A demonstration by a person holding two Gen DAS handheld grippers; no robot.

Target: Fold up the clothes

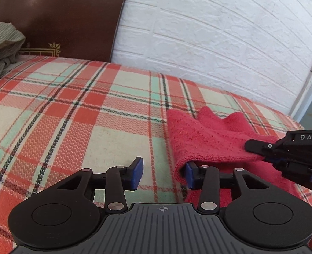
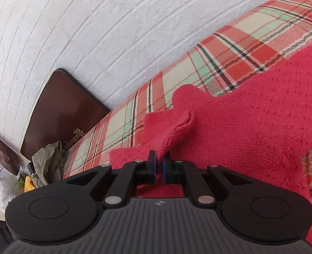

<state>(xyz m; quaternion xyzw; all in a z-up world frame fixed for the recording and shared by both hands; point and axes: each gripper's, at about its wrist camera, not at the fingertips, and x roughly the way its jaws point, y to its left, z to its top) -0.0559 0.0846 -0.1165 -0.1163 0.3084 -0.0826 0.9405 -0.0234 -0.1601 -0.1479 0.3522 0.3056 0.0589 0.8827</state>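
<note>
A red knitted garment [image 1: 206, 141] lies on the plaid bedcover at the right of the left wrist view. My left gripper [image 1: 163, 174] is open; its right finger [image 1: 190, 174] sits under the garment's folded left edge, its left finger [image 1: 136, 176] over bare bedcover. In the right wrist view the garment [image 2: 251, 116] fills the right side. My right gripper [image 2: 159, 167] is shut on a raised fold of it. The right gripper also shows in the left wrist view [image 1: 249, 146], lying on the garment.
The plaid bedcover [image 1: 71, 116] spreads left and ahead. A brown headboard [image 1: 67, 19] and a white brick-pattern wall [image 1: 219, 31] stand behind it. A grey-green crumpled cloth [image 1: 1, 46] lies at the far left. Bags and clutter [image 2: 1, 182] sit beside the bed.
</note>
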